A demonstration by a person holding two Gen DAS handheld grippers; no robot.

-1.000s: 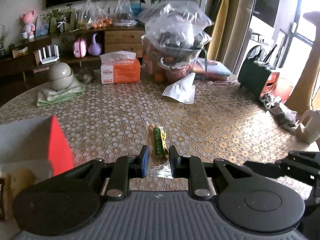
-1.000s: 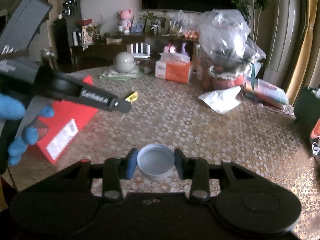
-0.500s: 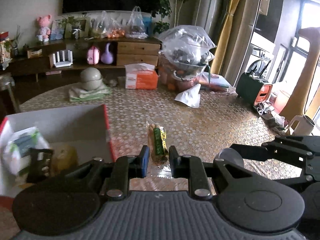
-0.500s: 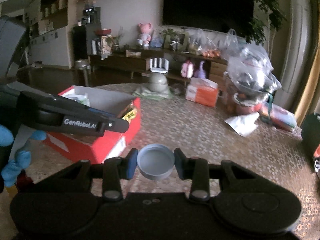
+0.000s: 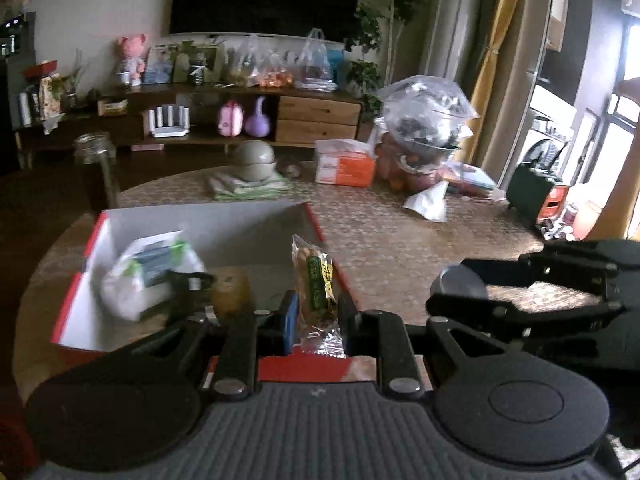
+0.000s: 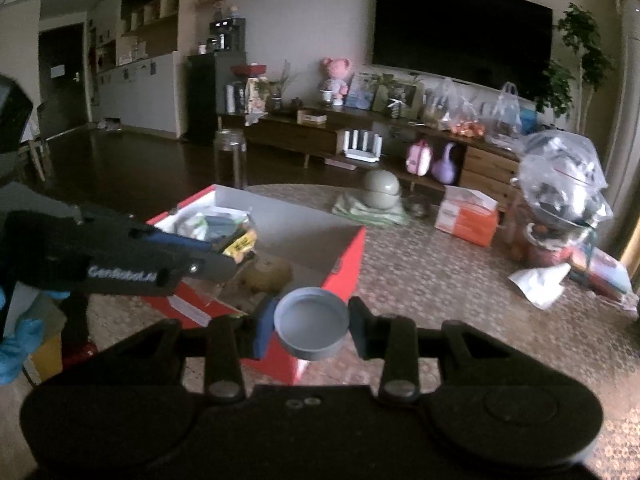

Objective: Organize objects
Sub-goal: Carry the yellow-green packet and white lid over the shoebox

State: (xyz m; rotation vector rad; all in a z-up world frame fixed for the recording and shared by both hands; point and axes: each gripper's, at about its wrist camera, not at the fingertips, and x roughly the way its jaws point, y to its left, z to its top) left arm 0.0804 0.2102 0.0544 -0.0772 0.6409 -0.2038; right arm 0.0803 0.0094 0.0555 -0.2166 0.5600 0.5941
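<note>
My left gripper is shut on a clear snack packet with a green and yellow label, held over the near right corner of the red box. The box holds a white pouch, a brown round fruit and a dark item. My right gripper is shut on a grey round lid, held beside the box's right corner. The left gripper also shows in the right wrist view, with the packet's yellow label at its tip. The right gripper shows in the left wrist view.
On the patterned round table stand an orange tissue box, a bagged bowl, a crumpled white tissue, stacked grey bowls on a green cloth and a glass jar. A low TV cabinet stands behind.
Both grippers have moved left and back toward the red box. The snack packet now hangs over the box's corner and the lid sits closer to the box.
</note>
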